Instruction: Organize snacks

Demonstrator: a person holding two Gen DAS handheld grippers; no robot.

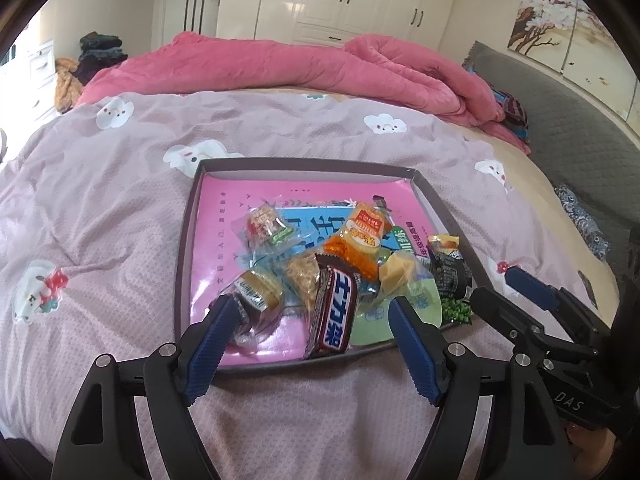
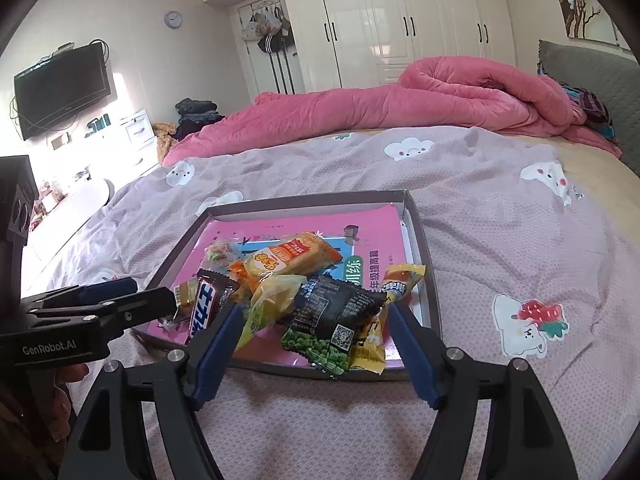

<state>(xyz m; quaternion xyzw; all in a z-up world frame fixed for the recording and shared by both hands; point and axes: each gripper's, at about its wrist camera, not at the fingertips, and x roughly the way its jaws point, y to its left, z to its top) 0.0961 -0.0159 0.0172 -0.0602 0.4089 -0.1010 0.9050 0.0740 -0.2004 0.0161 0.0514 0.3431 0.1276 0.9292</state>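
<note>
A shallow grey-rimmed tray with a pink book inside lies on the bed and holds a pile of snacks: a brown Snickers bar, an orange cracker pack, a small clear candy pack, a gold-wrapped sweet, and a black-and-green pea packet. My left gripper is open above the tray's near edge, its jaws on either side of the Snickers bar. My right gripper is open over the tray's near edge, with the pea packet and a yellow pack between its jaws. It also shows in the left wrist view.
The tray sits on a lilac quilt with cloud prints. A rolled pink blanket lies behind it, with a grey headboard to the right. White wardrobes and a wall TV stand beyond the bed.
</note>
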